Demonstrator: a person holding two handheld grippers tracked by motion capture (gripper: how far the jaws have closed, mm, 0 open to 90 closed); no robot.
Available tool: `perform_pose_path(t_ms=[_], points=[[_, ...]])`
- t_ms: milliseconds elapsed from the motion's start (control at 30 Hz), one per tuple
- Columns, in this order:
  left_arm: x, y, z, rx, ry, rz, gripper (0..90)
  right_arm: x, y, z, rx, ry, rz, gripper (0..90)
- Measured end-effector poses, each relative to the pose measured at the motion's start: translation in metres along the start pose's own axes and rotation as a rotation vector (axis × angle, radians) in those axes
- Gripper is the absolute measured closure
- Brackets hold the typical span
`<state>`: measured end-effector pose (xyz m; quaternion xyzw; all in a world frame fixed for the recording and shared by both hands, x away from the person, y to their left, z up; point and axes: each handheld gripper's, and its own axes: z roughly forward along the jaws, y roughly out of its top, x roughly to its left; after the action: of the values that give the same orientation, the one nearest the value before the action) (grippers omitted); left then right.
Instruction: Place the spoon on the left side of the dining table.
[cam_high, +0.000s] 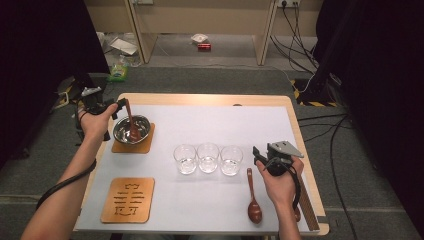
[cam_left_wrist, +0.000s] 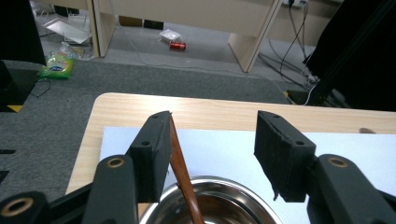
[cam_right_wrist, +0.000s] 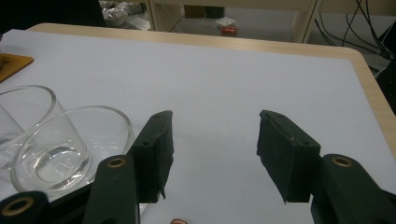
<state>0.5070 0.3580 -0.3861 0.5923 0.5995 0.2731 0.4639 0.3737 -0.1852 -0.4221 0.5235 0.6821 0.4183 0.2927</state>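
On the bench (cam_high: 210, 100), a steel bowl (cam_high: 131, 129) sits on a wooden mat (cam_high: 133, 145) at far left. A brown spoon (cam_high: 131, 122) stands in it, handle leaning against one pad of the spread left tongs (cam_high: 119, 106), unpinched. Right tongs (cam_high: 261, 156) gape, empty, well apart.

Brown wooden spoon (cam_high: 131, 121) leaning upright in steel bowl (cam_high: 120, 129), on coaster (cam_high: 145, 146)

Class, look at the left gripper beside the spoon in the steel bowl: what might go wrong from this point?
1. The left gripper stands open, yet the brown wooden spoon leans on one jaw; drawing away might tip it out of the shiny steel bowl.
2. A snagged handle could drag the bowl off its square wooden coaster.
3. The right gripper hovers open beside three clear glasses; a sideways move might knock one.
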Motion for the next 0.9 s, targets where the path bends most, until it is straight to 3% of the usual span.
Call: perform_pose_path(t_ms=[100,233,500,700,900], points=[[-0.004,-0.007,-0.009,-0.016,-0.029,0.0,44.7,-0.001,0.0,0.0,0.005,-0.01,-0.001,45.7],[-0.008,-0.019,-0.021,-0.036,-0.034,0.021,44.0,-0.003,-0.001,-0.001,0.006,-0.013,0.0,45.4],[-0.017,-0.056,-0.061,-0.084,-0.063,0.039,43.6,-0.006,0.0,-0.003,0.016,-0.025,0.005,45.1],[-0.017,-0.087,-0.082,-0.063,-0.075,0.076,42.7,-0.011,-0.004,-0.003,0.027,-0.03,0.015,44.7],[-0.016,-0.107,-0.093,-0.055,-0.08,0.053,42.1,-0.017,-0.003,-0.006,0.032,-0.052,0.027,44.3]])
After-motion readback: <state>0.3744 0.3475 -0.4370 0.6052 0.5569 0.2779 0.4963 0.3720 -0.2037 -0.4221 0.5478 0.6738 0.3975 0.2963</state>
